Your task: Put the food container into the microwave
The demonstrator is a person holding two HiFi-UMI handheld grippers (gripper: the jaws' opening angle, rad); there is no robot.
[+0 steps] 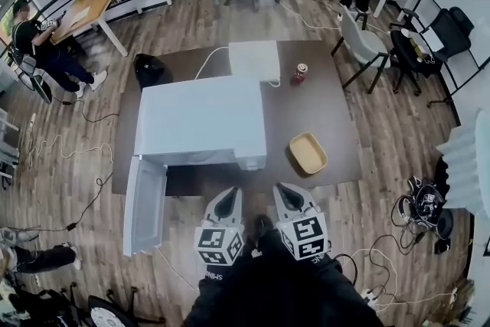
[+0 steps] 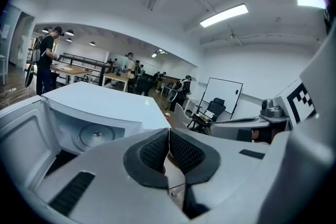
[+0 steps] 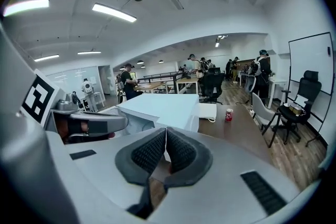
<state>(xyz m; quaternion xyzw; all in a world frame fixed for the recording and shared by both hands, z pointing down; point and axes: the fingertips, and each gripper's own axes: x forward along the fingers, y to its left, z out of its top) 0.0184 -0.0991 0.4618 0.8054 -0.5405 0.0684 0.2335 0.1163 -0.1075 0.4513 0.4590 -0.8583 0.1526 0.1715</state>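
One food container (image 1: 308,153) lies apart, beyond the closed right tongs (image 1: 287,192).

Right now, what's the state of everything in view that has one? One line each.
microwave: door open, swung out to its left.
food container: on the table right of the microwave, no lid, looks empty, not gripped.
can: upright on the table.
left gripper: shut, nothing between the jaws.
right gripper: shut, nothing between the jaws.
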